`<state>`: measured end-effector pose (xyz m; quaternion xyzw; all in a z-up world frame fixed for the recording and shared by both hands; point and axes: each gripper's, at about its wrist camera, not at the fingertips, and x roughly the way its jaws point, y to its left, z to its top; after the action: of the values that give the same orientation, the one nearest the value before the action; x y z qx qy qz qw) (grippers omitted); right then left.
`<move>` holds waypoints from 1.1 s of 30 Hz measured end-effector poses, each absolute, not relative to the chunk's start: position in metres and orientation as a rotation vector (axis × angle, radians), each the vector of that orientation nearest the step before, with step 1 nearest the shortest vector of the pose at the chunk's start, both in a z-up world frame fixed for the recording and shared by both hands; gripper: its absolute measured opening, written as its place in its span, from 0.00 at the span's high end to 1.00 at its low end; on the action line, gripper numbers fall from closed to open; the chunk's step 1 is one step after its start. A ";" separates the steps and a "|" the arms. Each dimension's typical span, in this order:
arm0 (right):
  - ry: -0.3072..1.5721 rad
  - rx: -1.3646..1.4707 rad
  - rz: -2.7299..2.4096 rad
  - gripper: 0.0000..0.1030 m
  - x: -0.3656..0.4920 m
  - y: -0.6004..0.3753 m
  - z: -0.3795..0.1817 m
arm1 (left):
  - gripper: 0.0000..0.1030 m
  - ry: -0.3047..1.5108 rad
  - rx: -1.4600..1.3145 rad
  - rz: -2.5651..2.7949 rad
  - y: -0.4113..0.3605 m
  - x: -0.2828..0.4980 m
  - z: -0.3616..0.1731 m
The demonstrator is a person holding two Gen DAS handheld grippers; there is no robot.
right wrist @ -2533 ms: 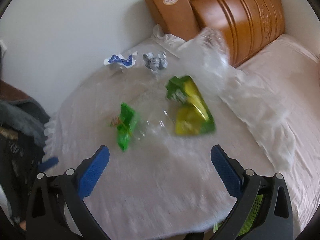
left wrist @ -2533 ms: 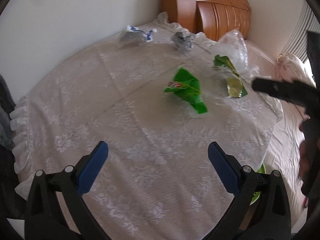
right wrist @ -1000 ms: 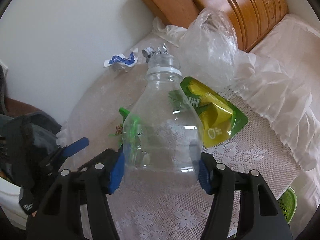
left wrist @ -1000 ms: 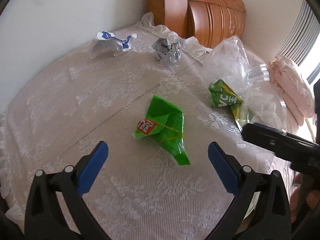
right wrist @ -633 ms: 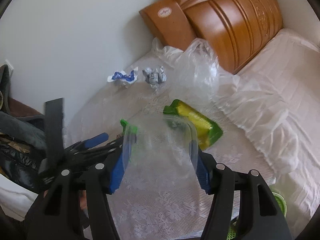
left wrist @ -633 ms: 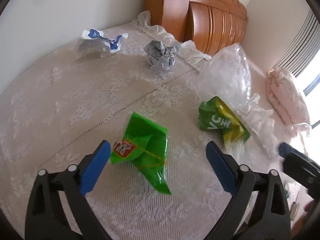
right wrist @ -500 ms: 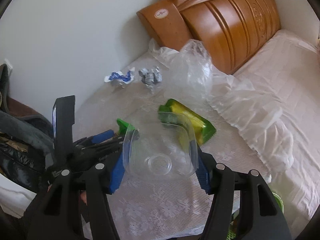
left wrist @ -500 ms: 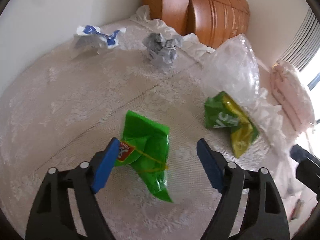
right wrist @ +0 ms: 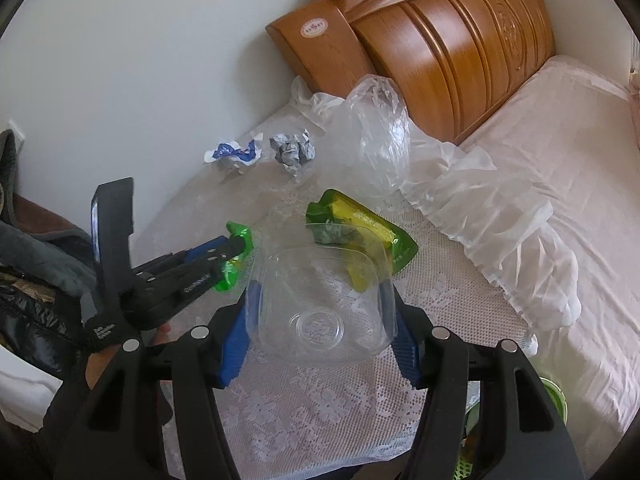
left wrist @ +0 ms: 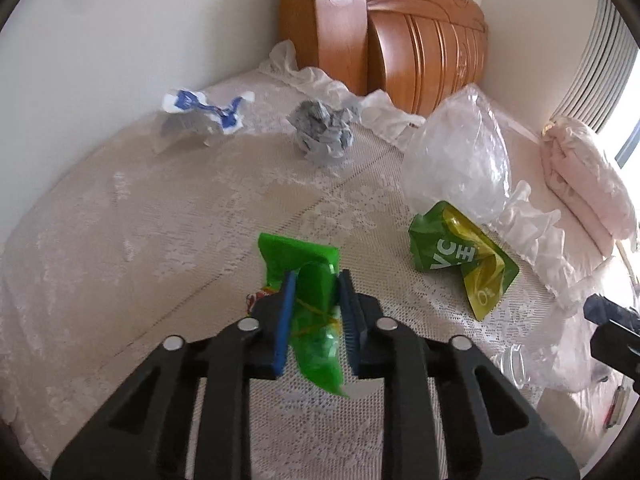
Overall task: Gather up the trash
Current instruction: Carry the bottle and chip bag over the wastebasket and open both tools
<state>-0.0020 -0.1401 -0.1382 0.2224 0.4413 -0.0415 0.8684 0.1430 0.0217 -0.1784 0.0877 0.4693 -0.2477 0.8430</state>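
Pinching a crumpled bright-green plastic snack wrapper on the lace-covered bench, the left gripper has its jaws pressed shut; the right gripper clamps a clear plastic bottle above it. Slick film could slip free on lifting.

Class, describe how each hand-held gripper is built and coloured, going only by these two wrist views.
Each hand-held gripper, left and right, has a black frame of angular, open-slotted plastic arms joined by round silver pins. Its two fingers carry flat blue pads, ribbed on the inner face. White lettering, too small to read, marks the left one's body in the right wrist view. No cables show.
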 end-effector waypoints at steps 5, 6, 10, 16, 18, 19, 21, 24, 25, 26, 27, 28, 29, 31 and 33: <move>0.897 0.460 -0.098 0.41 -0.019 -0.143 -0.125 | 0.88 0.973 0.164 -0.508 0.041 0.130 -0.158; 0.889 0.459 -0.101 0.41 -0.024 -0.144 -0.122 | 0.88 0.969 0.163 -0.508 0.044 0.126 -0.154; 0.860 0.439 -0.114 0.41 -0.048 -0.148 -0.106 | 0.88 0.961 0.143 -0.538 0.053 0.101 -0.140; 0.810 0.383 -0.139 0.41 -0.103 -0.155 -0.078 | 0.88 0.937 0.142 -0.628 0.047 0.053 -0.117; 0.806 0.367 -0.160 0.41 -0.122 -0.159 -0.072 | 0.88 0.934 0.155 -0.672 0.037 0.036 -0.112; 0.803 0.365 -0.174 0.41 -0.134 -0.163 -0.070 | 0.88 0.933 0.168 -0.698 0.030 0.026 -0.111; 0.800 0.368 -0.197 0.41 -0.150 -0.170 -0.069 | 0.88 0.932 0.185 -0.739 0.019 0.011 -0.109; 0.802 0.386 -0.248 0.41 -0.177 -0.185 -0.071 | 0.88 0.938 0.216 -0.809 -0.005 -0.012 -0.108; 0.803 0.394 -0.266 0.41 -0.186 -0.190 -0.073 | 0.88 0.941 0.224 -0.829 -0.012 -0.018 -0.109; 0.804 0.399 -0.279 0.41 -0.192 -0.194 -0.074 | 0.88 0.942 0.229 -0.845 -0.017 -0.023 -0.109; 0.806 0.407 -0.297 0.41 -0.201 -0.199 -0.076 | 0.88 0.943 0.237 -0.864 -0.023 -0.030 -0.109; 0.809 0.416 -0.314 0.41 -0.209 -0.204 -0.080 | 0.88 0.942 0.254 -0.890 -0.033 -0.039 -0.109; 0.815 0.423 -0.330 0.41 -0.216 -0.209 -0.083 | 0.88 0.941 0.264 -0.902 -0.037 -0.045 -0.108; 0.835 0.436 -0.358 0.41 -0.229 -0.220 -0.095 | 0.88 0.943 0.287 -0.933 -0.049 -0.057 -0.109; 0.862 0.451 -0.383 0.40 -0.236 -0.228 -0.110 | 0.88 0.944 0.316 -0.970 -0.061 -0.070 -0.110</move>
<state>-0.2357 -0.2281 -0.1098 0.2153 0.4116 -0.1830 0.8664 -0.0699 -0.0614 -0.1097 0.1457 0.4349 -0.4468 0.7681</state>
